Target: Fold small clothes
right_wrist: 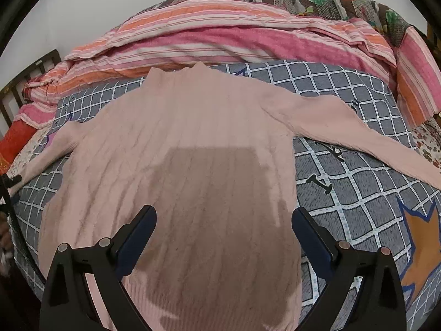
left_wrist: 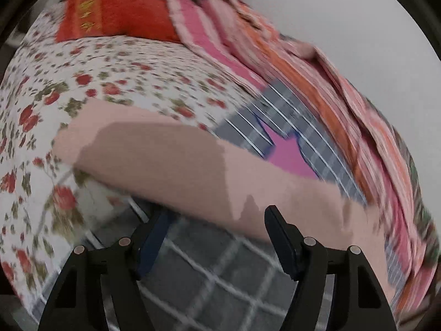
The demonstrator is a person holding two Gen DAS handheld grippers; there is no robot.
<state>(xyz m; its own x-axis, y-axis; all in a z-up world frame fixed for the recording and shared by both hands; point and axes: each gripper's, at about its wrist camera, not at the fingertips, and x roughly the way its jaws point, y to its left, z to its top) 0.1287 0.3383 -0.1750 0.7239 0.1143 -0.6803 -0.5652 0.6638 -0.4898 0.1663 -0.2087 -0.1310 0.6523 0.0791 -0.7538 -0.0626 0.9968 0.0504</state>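
A pale pink ribbed sweater point(right_wrist: 182, 127) lies flat on a grey checked cloth point(right_wrist: 344, 171) on the bed, collar at the far side, both sleeves spread out sideways. My right gripper point(right_wrist: 224, 215) is open, just above the sweater's lower body, casting a shadow on it. In the blurred left wrist view, one pink sleeve point(left_wrist: 165, 154) runs across the frame. My left gripper point(left_wrist: 215, 215) is open at the sleeve's near edge, holding nothing.
A floral bedsheet point(left_wrist: 110, 77) covers the bed to the left. An orange-red towel point(left_wrist: 115, 13) and a pile of pink and orange striped blankets point(right_wrist: 220, 38) lie along the far side by a white wall. A dark bed frame point(right_wrist: 24, 82) stands at the left.
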